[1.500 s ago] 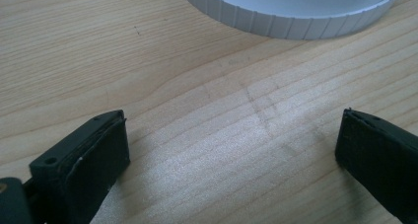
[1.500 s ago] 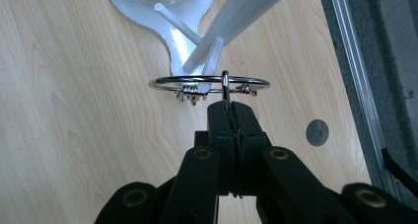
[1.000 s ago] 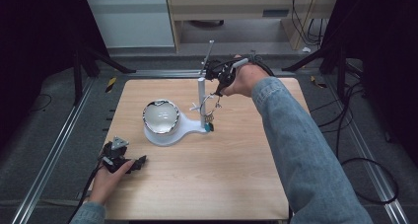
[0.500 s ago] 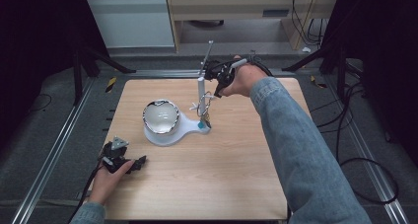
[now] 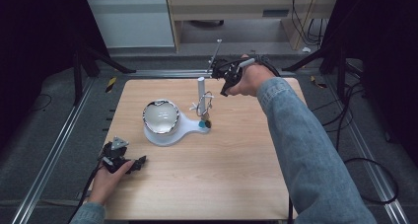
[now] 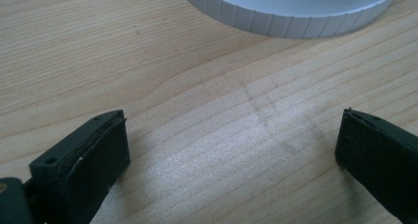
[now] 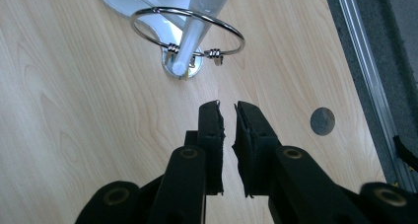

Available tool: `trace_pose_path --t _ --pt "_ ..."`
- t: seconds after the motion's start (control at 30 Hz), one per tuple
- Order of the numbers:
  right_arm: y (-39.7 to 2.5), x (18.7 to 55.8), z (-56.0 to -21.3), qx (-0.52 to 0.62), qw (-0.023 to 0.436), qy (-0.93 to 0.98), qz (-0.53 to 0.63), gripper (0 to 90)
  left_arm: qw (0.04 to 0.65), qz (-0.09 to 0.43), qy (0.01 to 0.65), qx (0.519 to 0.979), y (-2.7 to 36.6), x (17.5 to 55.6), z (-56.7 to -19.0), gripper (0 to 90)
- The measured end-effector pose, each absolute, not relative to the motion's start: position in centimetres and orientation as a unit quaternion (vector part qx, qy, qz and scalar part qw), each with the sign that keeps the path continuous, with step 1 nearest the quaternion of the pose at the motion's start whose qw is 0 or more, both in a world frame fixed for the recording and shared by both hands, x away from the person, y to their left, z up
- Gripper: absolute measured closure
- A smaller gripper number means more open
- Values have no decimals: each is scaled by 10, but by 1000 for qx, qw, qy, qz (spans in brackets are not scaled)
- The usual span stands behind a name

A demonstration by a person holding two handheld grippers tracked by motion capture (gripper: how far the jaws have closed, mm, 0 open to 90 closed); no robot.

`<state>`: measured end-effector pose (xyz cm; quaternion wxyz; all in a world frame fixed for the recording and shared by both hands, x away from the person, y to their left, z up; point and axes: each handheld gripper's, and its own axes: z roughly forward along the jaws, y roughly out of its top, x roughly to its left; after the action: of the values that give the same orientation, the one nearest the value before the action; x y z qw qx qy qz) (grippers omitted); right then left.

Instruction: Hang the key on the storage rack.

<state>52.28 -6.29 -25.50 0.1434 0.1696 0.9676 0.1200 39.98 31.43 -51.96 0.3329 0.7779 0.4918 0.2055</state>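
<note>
Left gripper (image 5: 139,162) — jaws released, lower-left bench (image 5: 231,184) edge; right gripper (image 7: 227,116) — clenched empty, upper centre beside the white stand (image 5: 170,130). Lower-right bench open.

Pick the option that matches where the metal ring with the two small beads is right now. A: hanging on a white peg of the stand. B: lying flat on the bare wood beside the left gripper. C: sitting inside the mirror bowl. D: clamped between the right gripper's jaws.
A: the right gripper view shows the metal ring looped over the stand's white peg, ahead of the right gripper, whose jaws hold nothing.
</note>
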Motion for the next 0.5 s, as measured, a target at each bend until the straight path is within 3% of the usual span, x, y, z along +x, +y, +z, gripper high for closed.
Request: trace_pose_path --t 0.33,0.5 --pt "-70 522 -252 189 160 961 125 743 332 205 491 779 314 400 -519 0" --pt "-72 523 -253 190 172 958 131 628 332 205 491 779 315 400 -519 0"
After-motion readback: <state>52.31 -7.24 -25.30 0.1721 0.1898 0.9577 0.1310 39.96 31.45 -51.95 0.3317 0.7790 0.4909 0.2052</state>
